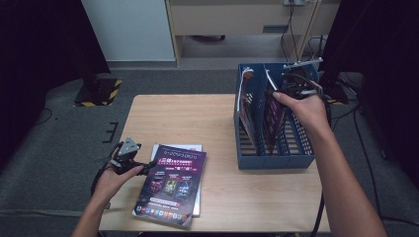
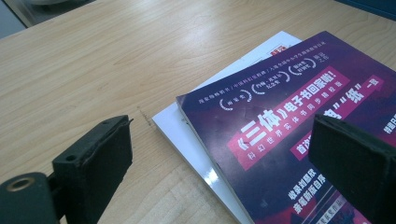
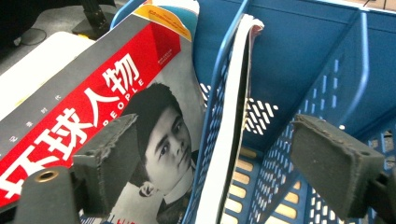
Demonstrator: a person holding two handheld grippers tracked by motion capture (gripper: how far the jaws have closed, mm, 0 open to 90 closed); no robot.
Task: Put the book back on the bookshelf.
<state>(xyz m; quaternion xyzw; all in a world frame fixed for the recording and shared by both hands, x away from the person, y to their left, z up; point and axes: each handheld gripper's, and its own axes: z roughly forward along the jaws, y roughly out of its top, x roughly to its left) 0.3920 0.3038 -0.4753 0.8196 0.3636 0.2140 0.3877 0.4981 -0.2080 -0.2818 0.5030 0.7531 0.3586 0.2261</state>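
A purple magazine [image 1: 172, 183] lies on a white one [image 1: 170, 148] at the table's front left. My left gripper [image 1: 144, 169] is low at their left edge, open, and in the left gripper view its pads stand either side of the purple magazine's [image 2: 280, 126] corner over the white magazine [image 2: 187, 135], touching neither. A blue file rack [image 1: 276, 159] stands at the right. Over its top my right gripper [image 1: 289, 90] is open. In the right gripper view a white-edged magazine [image 3: 233, 116] leans on a blue divider [image 3: 219, 84] between the pads, untouched. A red-titled magazine [image 3: 116, 93] fills the neighbouring slot.
The rack [image 3: 327, 60] has three slots, with the rightmost one showing bare slatted floor. A magazine [image 1: 245, 98] stands in its left slot and a dark one [image 1: 272, 123] in the middle. Bare wood [image 1: 183, 118] lies between the stack and the rack. A cabinet [image 1: 237, 19] stands beyond the table.
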